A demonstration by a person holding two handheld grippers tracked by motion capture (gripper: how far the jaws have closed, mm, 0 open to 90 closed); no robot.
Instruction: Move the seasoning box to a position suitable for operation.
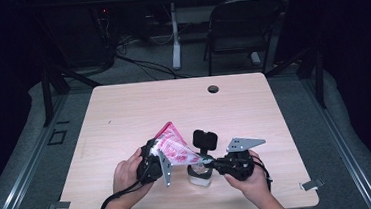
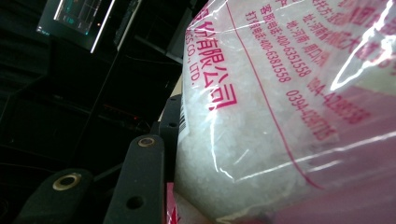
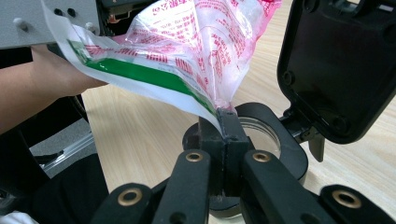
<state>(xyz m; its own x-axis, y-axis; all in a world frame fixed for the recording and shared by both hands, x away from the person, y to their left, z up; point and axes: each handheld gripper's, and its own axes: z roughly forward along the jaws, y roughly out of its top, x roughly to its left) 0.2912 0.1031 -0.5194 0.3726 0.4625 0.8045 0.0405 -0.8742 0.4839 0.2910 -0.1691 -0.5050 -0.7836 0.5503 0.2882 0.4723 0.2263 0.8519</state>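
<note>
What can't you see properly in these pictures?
- Inside the jar, right gripper view: the right gripper and the bag cover most of its mouth.
- Whether grains are pouring out: the bag's corner is pinched between the jaws.
- Left gripper, high view: the bag hides its jaw tips.
- Bag's printing, high view: too small.

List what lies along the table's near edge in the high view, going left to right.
Left hand → left tongs → plastic bag → open-lidded jar → right tongs → right hand.
</note>
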